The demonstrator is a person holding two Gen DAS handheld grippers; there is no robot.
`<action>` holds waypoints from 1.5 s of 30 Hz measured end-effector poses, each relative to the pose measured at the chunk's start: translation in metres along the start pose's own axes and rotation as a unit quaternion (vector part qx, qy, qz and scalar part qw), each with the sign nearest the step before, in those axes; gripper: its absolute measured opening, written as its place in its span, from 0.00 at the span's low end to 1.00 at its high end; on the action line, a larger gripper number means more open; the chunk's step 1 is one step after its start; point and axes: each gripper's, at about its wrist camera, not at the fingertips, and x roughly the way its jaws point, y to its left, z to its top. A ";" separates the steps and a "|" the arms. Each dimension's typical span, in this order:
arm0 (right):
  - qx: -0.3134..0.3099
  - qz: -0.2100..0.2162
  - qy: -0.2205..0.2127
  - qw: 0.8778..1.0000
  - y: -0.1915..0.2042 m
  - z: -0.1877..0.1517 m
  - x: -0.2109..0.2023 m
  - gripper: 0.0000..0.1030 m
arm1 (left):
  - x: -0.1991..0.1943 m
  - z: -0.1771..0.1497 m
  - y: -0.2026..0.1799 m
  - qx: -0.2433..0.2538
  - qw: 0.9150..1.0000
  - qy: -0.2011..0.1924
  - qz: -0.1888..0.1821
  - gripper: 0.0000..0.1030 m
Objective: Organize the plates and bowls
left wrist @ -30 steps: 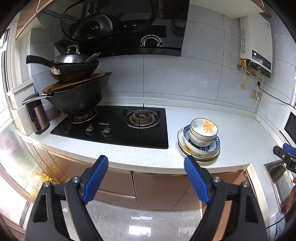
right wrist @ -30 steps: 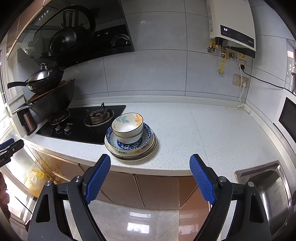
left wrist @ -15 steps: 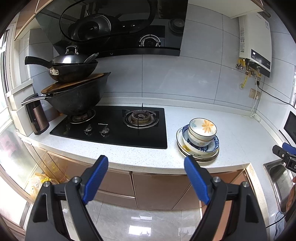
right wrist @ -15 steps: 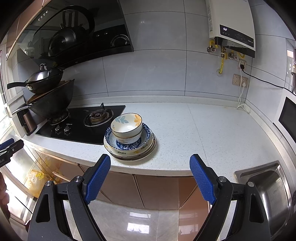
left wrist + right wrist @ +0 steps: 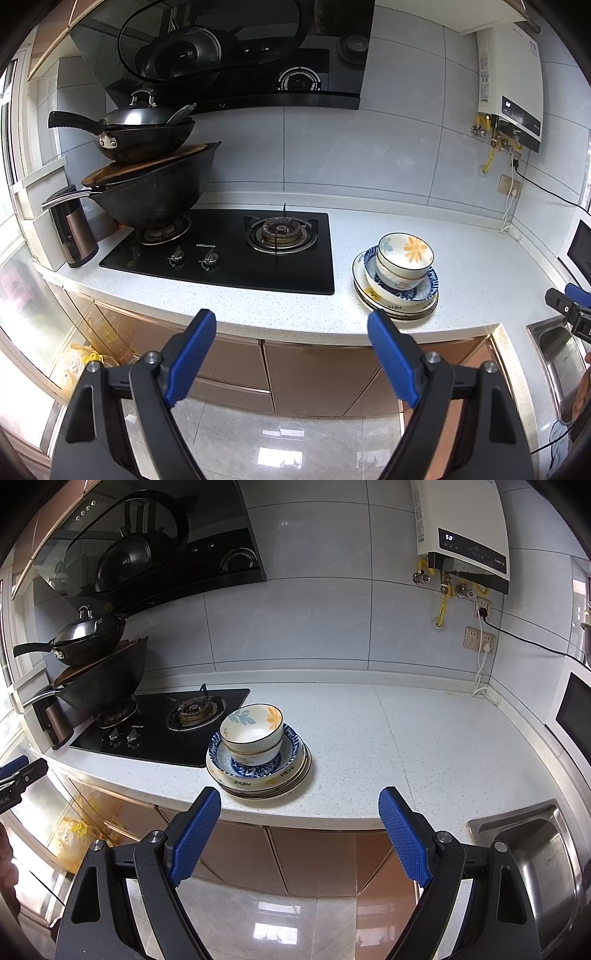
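A stack of plates sits on the white counter just right of the hob, near the front edge. A blue-patterned dish lies on the plates, and white floral bowls are nested on top. My left gripper is open and empty, held off the counter's front edge, left of the stack. My right gripper is open and empty, in front of the counter, slightly right of the stack.
A black gas hob fills the left of the counter, with stacked woks on its left burner. A steel sink is at the right end. A water heater hangs on the tiled wall. A brown container stands far left.
Both gripper views have shifted only slightly; the stack sits a little further left in each. Both grippers stay open and nothing on the counter has moved.
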 end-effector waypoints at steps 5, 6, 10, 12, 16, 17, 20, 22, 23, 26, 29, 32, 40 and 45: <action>0.000 0.000 0.001 1.000 0.000 -0.001 0.000 0.82 | 0.003 -0.001 0.001 0.002 1.000 0.003 0.000 0.82; 0.000 0.000 0.000 1.000 0.000 -0.001 0.000 0.82 | 0.003 -0.001 0.001 0.002 1.000 0.003 0.000 0.82; 0.000 0.000 -0.001 1.000 0.000 -0.001 0.000 0.82 | 0.004 -0.001 0.000 0.002 1.000 0.003 0.000 0.82; -0.001 0.000 -0.001 1.000 -0.001 -0.001 0.000 0.82 | 0.004 -0.001 0.000 0.002 1.000 0.003 -0.001 0.82; -0.001 0.000 -0.001 1.000 -0.002 -0.001 0.000 0.82 | 0.003 -0.001 0.000 0.002 1.000 0.003 0.000 0.82; -0.001 0.000 -0.001 1.000 -0.002 -0.002 0.000 0.82 | 0.003 -0.002 0.000 0.002 1.000 0.003 0.000 0.82; -0.002 0.000 -0.001 1.000 -0.002 -0.002 0.000 0.82 | 0.003 -0.002 0.000 0.002 1.000 0.004 0.000 0.82; -0.001 0.000 -0.001 1.000 -0.002 -0.002 0.000 0.82 | 0.004 -0.002 -0.001 0.002 1.000 0.004 -0.001 0.82; -0.001 0.000 -0.001 1.000 -0.002 -0.002 0.000 0.82 | 0.004 -0.002 0.000 0.002 1.000 0.004 -0.001 0.82; -0.002 0.000 -0.001 1.000 -0.002 -0.002 0.000 0.82 | 0.005 -0.001 -0.001 0.003 1.000 0.004 -0.002 0.82; -0.002 -0.001 -0.001 1.000 -0.002 -0.002 0.000 0.82 | 0.006 -0.001 0.000 0.002 1.000 0.005 -0.005 0.82; -0.003 0.000 -0.001 1.000 -0.002 -0.002 0.000 0.82 | 0.007 0.000 0.000 0.002 1.000 0.005 -0.006 0.82; -0.004 0.001 0.001 1.000 -0.003 -0.001 0.001 0.82 | 0.007 0.001 0.000 0.004 1.000 0.006 -0.007 0.82; -0.004 0.001 0.000 1.000 -0.004 -0.001 0.002 0.82 | 0.008 0.001 0.001 0.005 1.000 0.006 -0.005 0.82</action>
